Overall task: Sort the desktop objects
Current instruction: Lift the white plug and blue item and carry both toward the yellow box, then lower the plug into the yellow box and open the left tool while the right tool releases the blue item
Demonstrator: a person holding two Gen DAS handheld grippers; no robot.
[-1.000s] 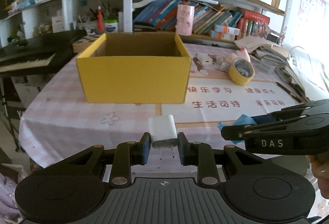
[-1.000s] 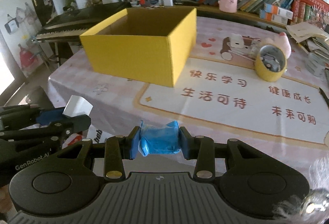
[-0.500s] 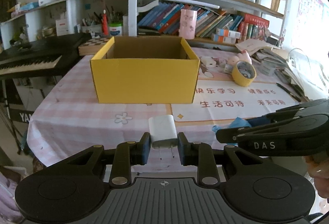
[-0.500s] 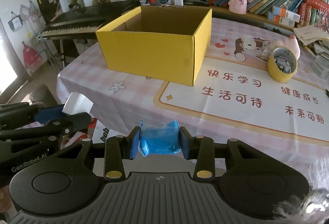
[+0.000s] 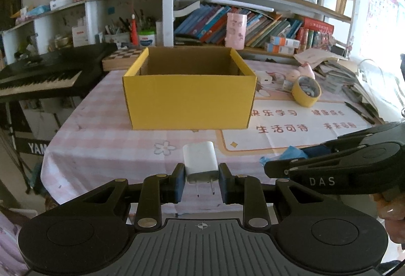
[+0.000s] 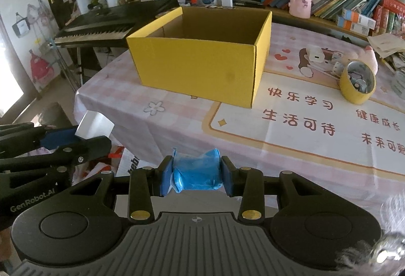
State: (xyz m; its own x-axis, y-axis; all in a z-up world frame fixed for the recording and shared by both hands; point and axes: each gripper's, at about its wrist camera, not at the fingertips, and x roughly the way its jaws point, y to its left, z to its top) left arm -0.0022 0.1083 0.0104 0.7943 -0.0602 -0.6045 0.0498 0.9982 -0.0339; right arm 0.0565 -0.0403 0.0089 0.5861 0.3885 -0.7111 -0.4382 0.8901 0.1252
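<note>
My left gripper [image 5: 201, 183] is shut on a white plug charger [image 5: 200, 162], prongs pointing back at the camera, held off the table's near edge. My right gripper [image 6: 196, 178] is shut on a blue wrapped packet [image 6: 196, 173], also off the near edge. An open yellow cardboard box [image 5: 188, 96] stands on the pink checked tablecloth [image 5: 101, 149] ahead; it also shows in the right wrist view [image 6: 200, 68]. The right gripper shows at the right of the left wrist view [image 5: 276, 164]. The left gripper with the charger shows at the left of the right wrist view [image 6: 96, 134].
A yellow tape roll [image 5: 306, 91] holding small items, a white adapter [image 6: 315, 55] and a pink toy [image 5: 293, 73] lie right of the box on a printed mat [image 6: 316, 119]. Pens and papers [image 5: 359, 109] lie far right. A keyboard [image 5: 40, 78] stands left; bookshelves behind.
Both grippers have drawn back from the table and risen slightly, so the box looks smaller and farther. Each still holds its object.
</note>
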